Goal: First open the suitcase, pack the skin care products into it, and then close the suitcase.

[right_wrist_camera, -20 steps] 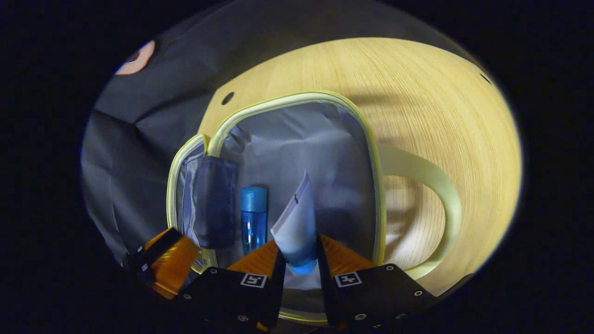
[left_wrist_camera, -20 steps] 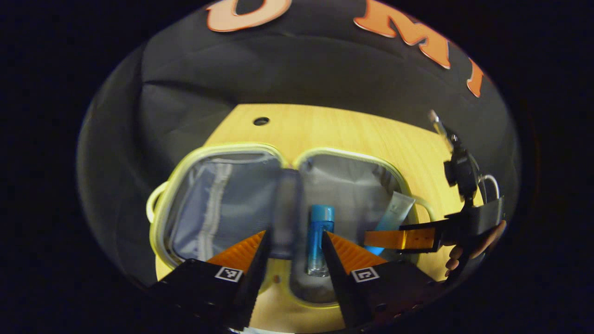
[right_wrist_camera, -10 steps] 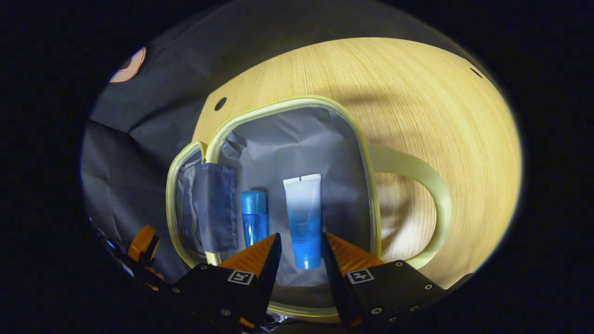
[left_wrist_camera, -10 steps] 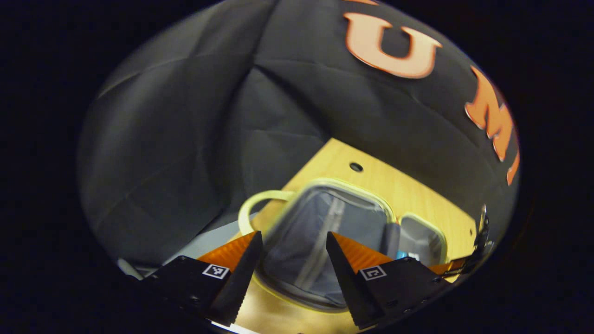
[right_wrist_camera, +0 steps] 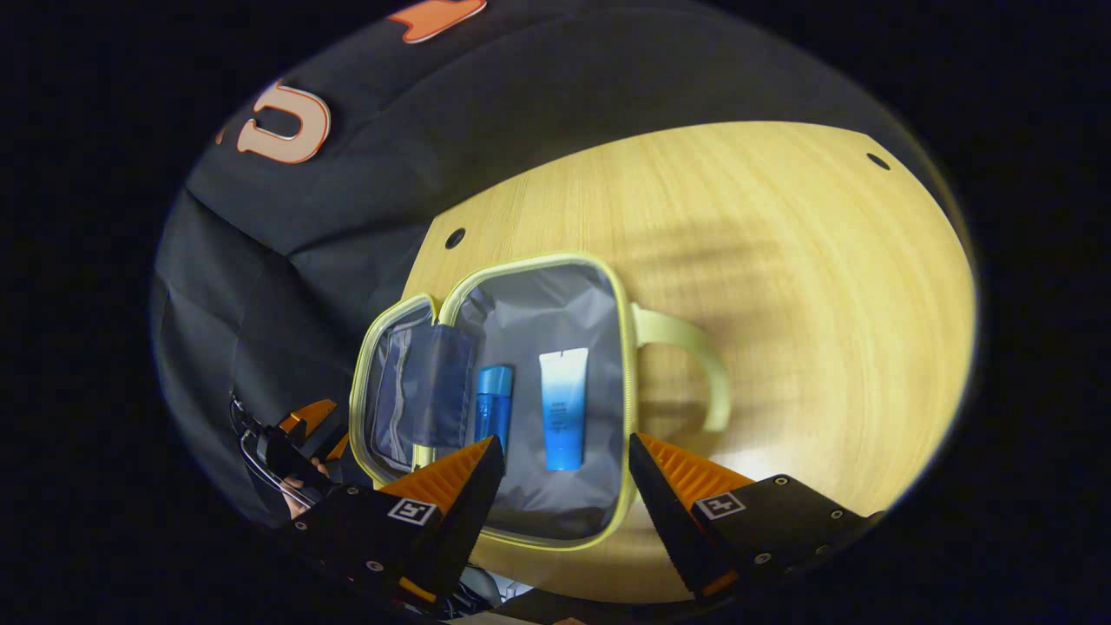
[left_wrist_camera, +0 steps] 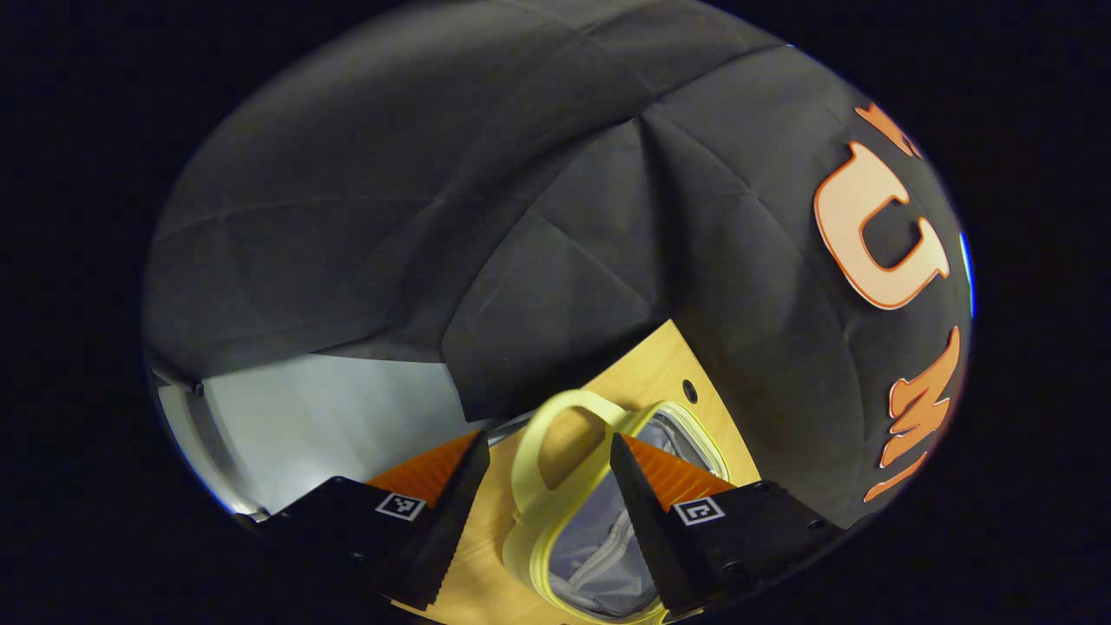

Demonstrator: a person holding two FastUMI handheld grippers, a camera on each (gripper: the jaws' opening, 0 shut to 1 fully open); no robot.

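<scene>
The pale yellow suitcase lies open on the wooden table, grey lining up. A blue bottle and a white-and-blue tube lie side by side in its right half. My right gripper hovers open above that half's near end, holding nothing. In the left gripper view, the left half's handle and rim sit between the spread fingers of my open left gripper, with no visible contact. The left gripper and a hand also appear beside the case's left half.
The right half's handle lies flat on the table. Round holes mark the tabletop near its far edge. The black booth wall stands close behind. A pale surface lies beyond the table's left edge.
My right gripper let go of the tube, which now lies flat in the case, then opened wider and drew back. My left gripper swung away from the bottle to the left half's handle.
</scene>
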